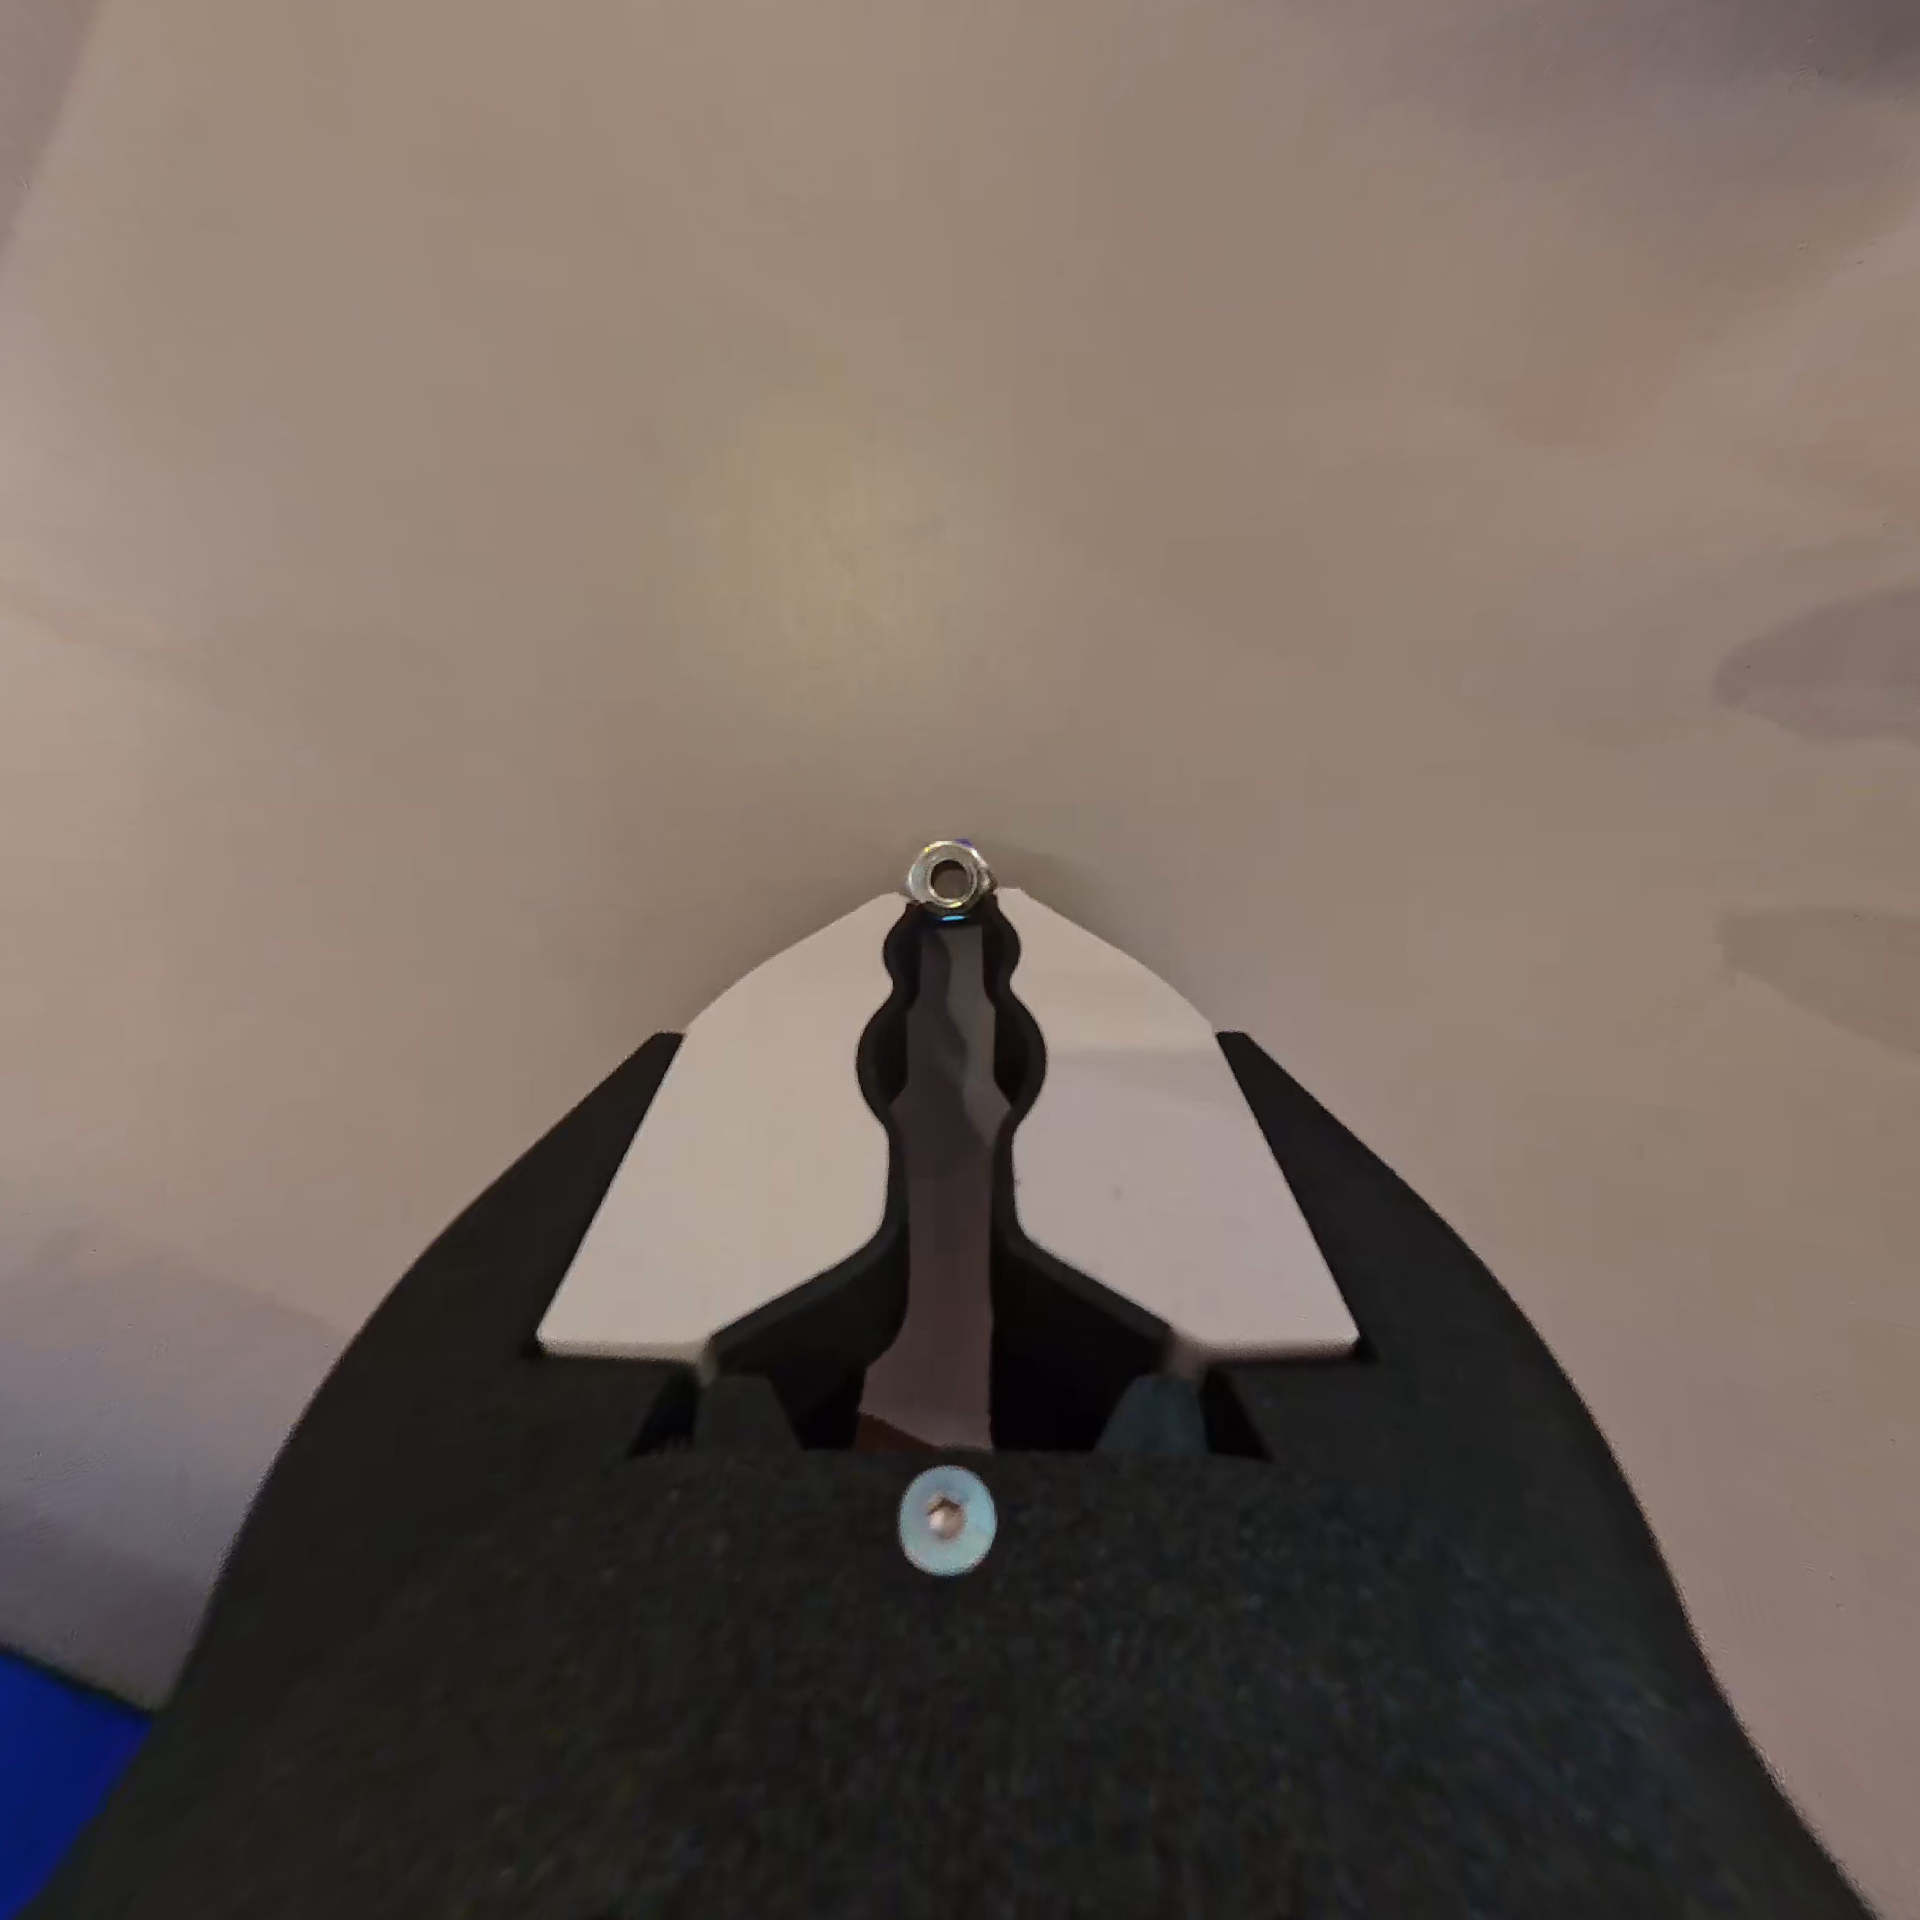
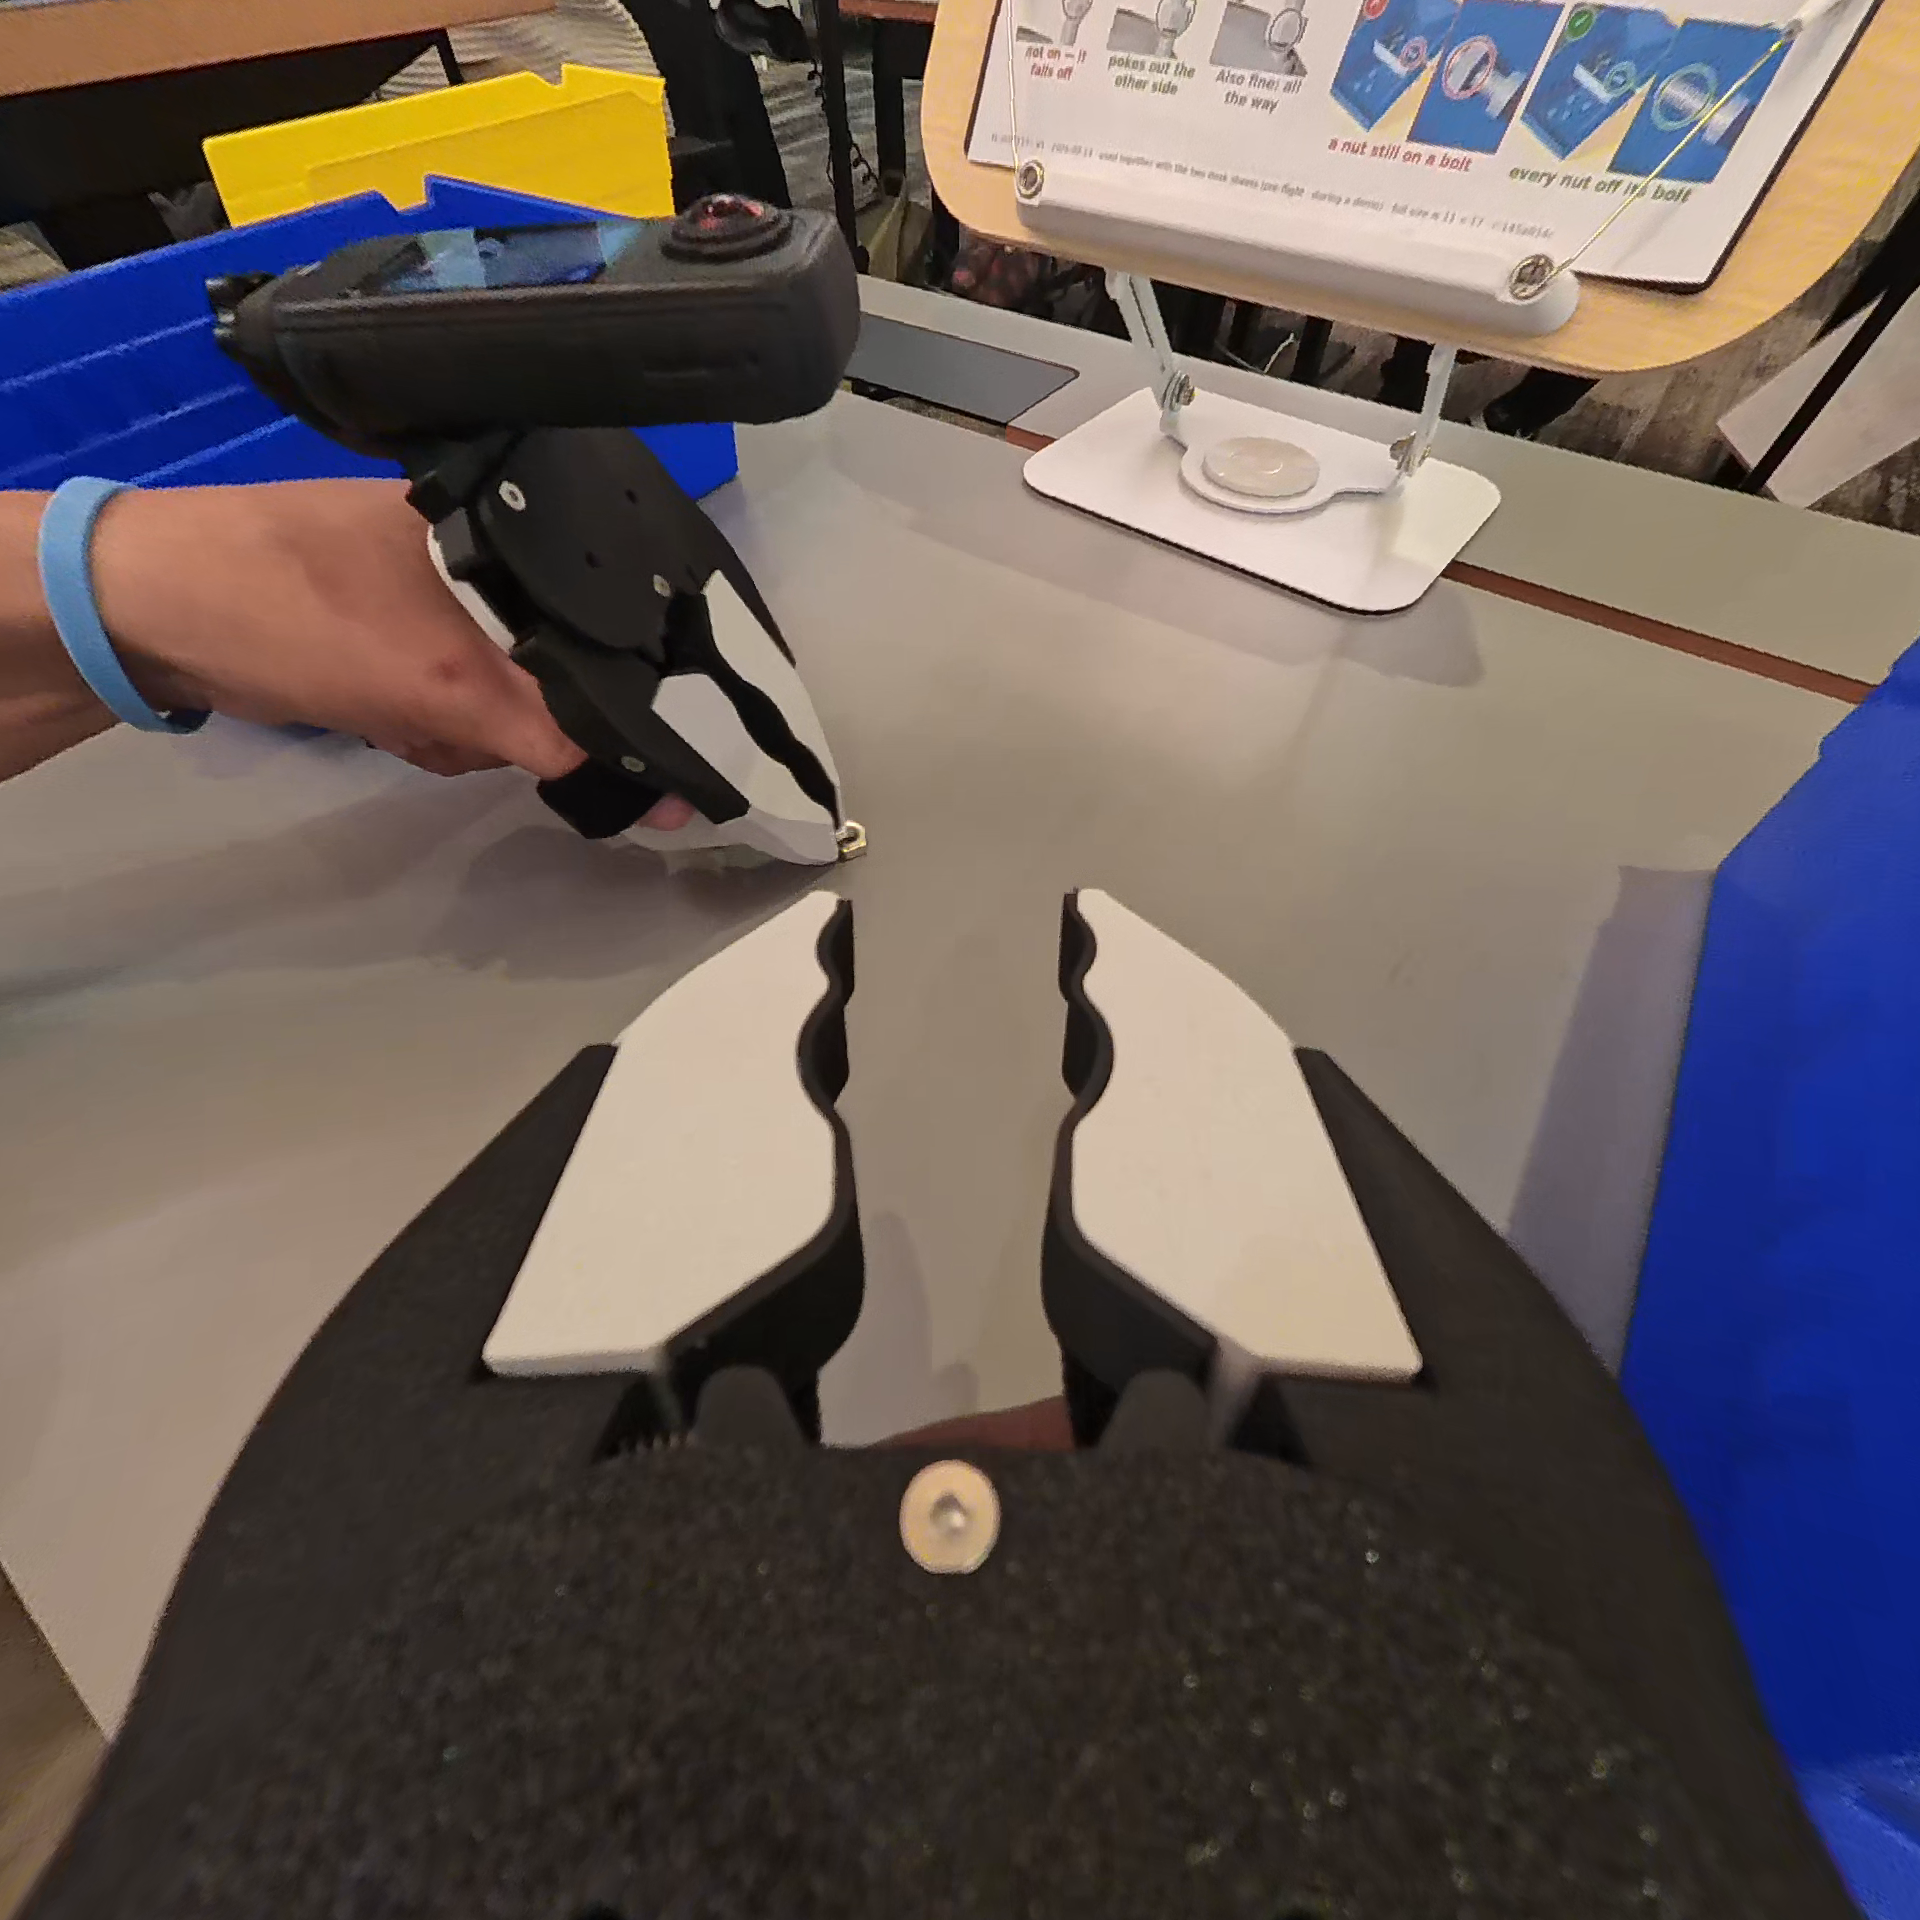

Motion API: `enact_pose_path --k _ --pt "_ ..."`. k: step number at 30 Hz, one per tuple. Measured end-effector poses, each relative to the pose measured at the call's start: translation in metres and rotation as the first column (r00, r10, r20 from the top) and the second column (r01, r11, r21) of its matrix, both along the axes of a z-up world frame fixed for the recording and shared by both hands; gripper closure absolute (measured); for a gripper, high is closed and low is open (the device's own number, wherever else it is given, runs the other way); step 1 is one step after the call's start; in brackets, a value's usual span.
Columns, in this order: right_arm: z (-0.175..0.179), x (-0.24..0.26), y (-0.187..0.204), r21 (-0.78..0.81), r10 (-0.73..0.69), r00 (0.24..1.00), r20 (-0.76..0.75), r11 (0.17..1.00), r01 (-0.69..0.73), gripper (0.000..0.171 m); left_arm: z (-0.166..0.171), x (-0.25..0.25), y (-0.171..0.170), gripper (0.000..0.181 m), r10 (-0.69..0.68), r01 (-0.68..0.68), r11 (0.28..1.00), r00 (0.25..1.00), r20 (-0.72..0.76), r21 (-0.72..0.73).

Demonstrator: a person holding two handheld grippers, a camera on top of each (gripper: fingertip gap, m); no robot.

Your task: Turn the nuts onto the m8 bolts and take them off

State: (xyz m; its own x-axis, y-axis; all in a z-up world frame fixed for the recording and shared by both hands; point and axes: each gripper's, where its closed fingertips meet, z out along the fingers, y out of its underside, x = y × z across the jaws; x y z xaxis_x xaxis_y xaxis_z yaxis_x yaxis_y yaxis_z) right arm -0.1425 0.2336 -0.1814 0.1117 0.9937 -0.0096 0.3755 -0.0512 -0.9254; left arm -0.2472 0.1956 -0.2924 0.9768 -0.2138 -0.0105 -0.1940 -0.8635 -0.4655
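Note:
A small silver nut [image 1: 948, 884] is pinched at the very tips of my left gripper [image 1: 951, 914], which is shut on it and points down at the grey table [image 1: 935, 468]. In the right wrist view the left gripper [image 2: 840, 836] shows at the left, held by a hand, with the nut [image 2: 852, 837] at its tips touching or just above the table. My right gripper [image 2: 958, 914] is open and empty, its tips just behind and right of the nut. No bolt is in view.
A blue bin [image 2: 125, 374] and a yellow bin [image 2: 447, 145] stand at the back left. Another blue bin [image 2: 1808, 1039] is close on the right. A white stand [image 2: 1262, 499] holding an instruction sheet [image 2: 1351, 94] is at the back. The gap from one gripper's tips to the other's is roughly 15 centimeters.

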Motion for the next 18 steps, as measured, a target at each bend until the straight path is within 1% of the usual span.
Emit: enact_pose_path --k 2,4,5,7,9,11,13,16,18 --pt "0.0 0.0 0.0 0.004 -0.001 1.0 0.001 1.0 0.001 0.133 0.001 0.0 0.001 0.167 0.012 -0.011 1.0 1.0 -0.01 0.01" --pt "0.0 0.001 0.0 0.005 0.001 1.0 0.003 1.0 -0.001 0.133 0.007 0.002 0.003 0.144 0.037 -0.036 0.998 0.999 -0.016 0.054" --pt "0.0 0.001 -0.001 0.005 0.003 1.0 0.003 1.0 -0.003 0.133 0.012 0.003 0.002 0.141 0.046 -0.044 0.995 0.999 -0.019 0.086" --pt "0.001 0.001 0.0 0.005 0.002 1.0 0.001 1.0 -0.002 0.133 0.032 0.003 -0.003 0.129 0.096 -0.087 0.977 0.995 -0.036 0.196" --pt "0.002 0.002 0.0 0.007 0.004 1.0 -0.002 1.0 -0.004 0.133 0.058 -0.001 -0.015 0.129 0.186 -0.161 0.927 0.982 -0.04 0.337" --pt "0.003 0.001 0.0 0.009 0.005 1.0 -0.005 1.0 -0.005 0.133 0.088 -0.005 -0.034 0.125 0.297 -0.257 0.827 0.955 0.001 0.5" --pt "0.003 0.0 -0.001 0.007 0.009 1.0 -0.006 1.0 -0.009 0.133 0.112 -0.012 -0.056 0.125 0.411 -0.336 0.698 0.911 0.03 0.633" --pt "0.0 -0.001 -0.003 0.006 0.017 1.0 -0.002 1.0 -0.017 0.133 0.136 -0.023 -0.09 0.119 0.567 -0.378 0.536 0.824 0.01 0.755" --pt "-0.003 -0.003 -0.006 0.005 0.026 1.0 0.005 1.0 -0.026 0.133 0.146 -0.022 -0.113 0.119 0.613 -0.396 0.438 0.788 0.054 0.807"
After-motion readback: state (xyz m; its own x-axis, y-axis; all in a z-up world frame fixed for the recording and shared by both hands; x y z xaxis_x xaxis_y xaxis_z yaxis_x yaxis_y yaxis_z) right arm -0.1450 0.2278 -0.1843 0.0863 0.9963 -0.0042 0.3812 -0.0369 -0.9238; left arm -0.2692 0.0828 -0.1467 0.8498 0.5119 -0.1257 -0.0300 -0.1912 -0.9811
